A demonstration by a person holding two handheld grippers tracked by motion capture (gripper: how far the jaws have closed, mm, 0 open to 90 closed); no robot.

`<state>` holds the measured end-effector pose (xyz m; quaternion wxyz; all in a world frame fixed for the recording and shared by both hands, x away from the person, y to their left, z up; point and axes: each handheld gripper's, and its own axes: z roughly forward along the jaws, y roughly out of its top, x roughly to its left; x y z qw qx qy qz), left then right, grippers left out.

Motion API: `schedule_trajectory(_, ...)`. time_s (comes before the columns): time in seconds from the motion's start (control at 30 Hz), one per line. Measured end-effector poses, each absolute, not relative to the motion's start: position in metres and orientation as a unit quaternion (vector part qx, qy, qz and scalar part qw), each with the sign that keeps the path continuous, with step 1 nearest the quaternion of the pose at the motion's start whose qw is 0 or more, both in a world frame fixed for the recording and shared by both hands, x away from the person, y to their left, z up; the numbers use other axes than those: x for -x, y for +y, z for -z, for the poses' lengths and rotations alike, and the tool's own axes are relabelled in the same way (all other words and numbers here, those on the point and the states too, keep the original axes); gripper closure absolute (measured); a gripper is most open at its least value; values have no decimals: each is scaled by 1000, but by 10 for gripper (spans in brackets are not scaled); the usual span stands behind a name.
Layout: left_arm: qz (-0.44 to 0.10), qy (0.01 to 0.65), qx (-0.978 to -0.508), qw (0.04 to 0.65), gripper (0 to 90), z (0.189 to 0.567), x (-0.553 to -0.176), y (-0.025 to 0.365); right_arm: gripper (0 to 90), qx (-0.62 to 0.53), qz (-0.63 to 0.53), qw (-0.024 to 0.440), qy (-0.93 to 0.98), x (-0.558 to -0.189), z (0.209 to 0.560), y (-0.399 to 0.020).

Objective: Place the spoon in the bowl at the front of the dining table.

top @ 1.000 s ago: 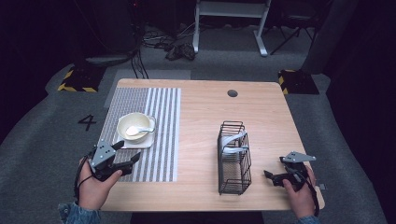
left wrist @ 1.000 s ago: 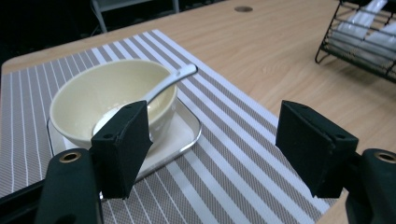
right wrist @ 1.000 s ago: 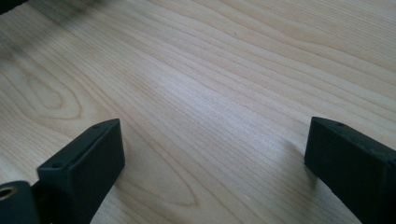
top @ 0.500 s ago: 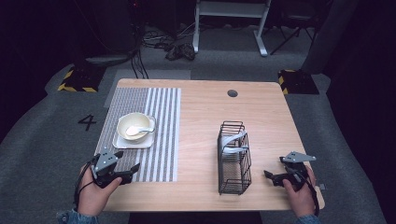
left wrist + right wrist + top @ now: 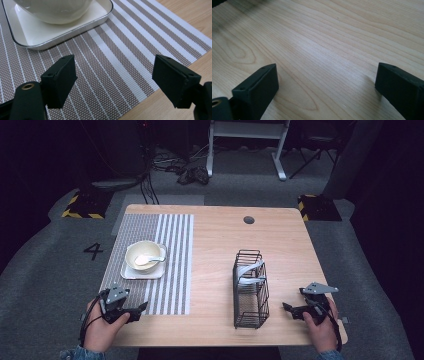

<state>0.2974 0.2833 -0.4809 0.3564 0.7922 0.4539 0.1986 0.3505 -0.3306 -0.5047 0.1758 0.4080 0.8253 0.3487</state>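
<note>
On square plate [image 5: 131,272], cream bowl [image 5: 141,254]

Bowl [image 5: 142,254] with spoon [image 5: 148,259] on square plate [image 5: 131,273], striped placemat [image 5: 172,255]; wire basket [image 5: 251,290] on table [image 5: 215,240].

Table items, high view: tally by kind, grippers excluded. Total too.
Bowl: 1
Spoon, lying in the bowl: 1
Square plate under the bowl: 1
Striped placemat: 1
Black wire rack: 1
Pale pieces standing in the rack, kind unclear: 2
Total: 7
</note>
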Motion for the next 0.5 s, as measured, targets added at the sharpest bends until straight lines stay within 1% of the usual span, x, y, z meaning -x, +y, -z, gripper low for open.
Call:
schedule_trajectory(0.1, -199, 460, -787, 360, 205, 485, -295, 286, 46, -408, -349, 176, 825, -351, 505, -331)
schedule_trajectory(0.5, -191, 469, -790, 347, 201, 502, -288, 287, 47, -408, -349, 176, 825, -351, 505, -331)
